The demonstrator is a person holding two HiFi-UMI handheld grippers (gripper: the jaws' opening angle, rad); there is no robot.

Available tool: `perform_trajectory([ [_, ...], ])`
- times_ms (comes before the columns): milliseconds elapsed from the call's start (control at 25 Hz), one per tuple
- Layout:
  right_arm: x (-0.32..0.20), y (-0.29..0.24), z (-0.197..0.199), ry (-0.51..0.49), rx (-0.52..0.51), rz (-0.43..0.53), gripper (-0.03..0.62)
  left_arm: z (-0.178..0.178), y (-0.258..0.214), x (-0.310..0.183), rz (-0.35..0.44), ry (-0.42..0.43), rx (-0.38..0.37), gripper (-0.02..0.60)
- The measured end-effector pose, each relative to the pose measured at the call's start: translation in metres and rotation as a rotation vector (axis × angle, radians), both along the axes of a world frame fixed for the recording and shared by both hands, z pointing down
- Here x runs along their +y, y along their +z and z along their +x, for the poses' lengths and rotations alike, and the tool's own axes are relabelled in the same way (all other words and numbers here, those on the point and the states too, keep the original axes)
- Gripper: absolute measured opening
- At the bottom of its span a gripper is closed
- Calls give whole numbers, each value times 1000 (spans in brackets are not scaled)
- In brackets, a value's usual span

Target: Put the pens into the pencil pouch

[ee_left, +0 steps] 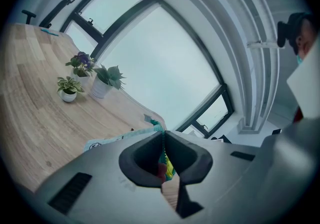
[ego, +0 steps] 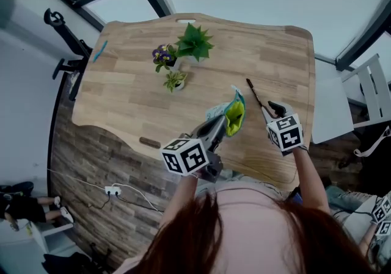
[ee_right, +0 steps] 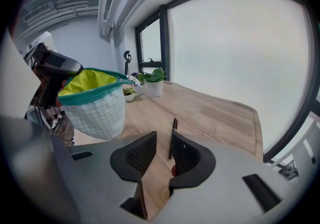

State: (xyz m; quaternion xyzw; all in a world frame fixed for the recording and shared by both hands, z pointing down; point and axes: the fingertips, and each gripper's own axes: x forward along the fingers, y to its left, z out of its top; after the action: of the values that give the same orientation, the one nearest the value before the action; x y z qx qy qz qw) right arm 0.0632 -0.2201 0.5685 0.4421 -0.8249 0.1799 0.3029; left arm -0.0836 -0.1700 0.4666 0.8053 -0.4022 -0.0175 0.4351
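Note:
A white quilted pencil pouch (ego: 229,117) with a teal zipper and yellow lining hangs above the wooden table (ego: 134,96), its mouth wide open. My left gripper (ego: 221,125) is shut on the pouch's zipper edge (ee_left: 161,130). In the right gripper view the pouch (ee_right: 95,103) hangs at the left. A black pen (ego: 256,99) lies on the table to the pouch's right. My right gripper (ego: 276,108) is low over the pen's near end. Its jaws stand open around the pen (ee_right: 172,138), which lies close to the right jaw.
Three small potted plants (ego: 183,53) stand at the table's far middle. A thin blue object (ego: 99,50) lies at the far left corner. The table's right edge (ego: 311,102) is close to my right gripper, with a white chair (ego: 366,93) beyond it.

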Motion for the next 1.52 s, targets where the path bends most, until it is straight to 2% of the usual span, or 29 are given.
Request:
perform_trajectory([
  [280,-15,41,-4,5,-26,-59,88,4,4,-7,-6,-18,-37,15],
  [640,-29,80,-2,12,-3,-100,92,7,9,-12,-10,-17,-94,15],
  [880,-30,101,-4,-2,21,-130,92,11,9,-16,-12,-18,-106,15],
  [1000,-31,104,-3,0,54,-131,84,11,8,-15,-13,-20,-104,15],
  [1120,-31,105,-3,-9,61,-148,34,10,8,-14,-15,-26,-103,15],
  [1240,-28,103,-2,-23,50,-152,32,9,9,-13,-13,-30,-104,15],
  [1520,-25,77,7,-13,32,-74,31,3,10,-11,-7,-43,-99,15],
])
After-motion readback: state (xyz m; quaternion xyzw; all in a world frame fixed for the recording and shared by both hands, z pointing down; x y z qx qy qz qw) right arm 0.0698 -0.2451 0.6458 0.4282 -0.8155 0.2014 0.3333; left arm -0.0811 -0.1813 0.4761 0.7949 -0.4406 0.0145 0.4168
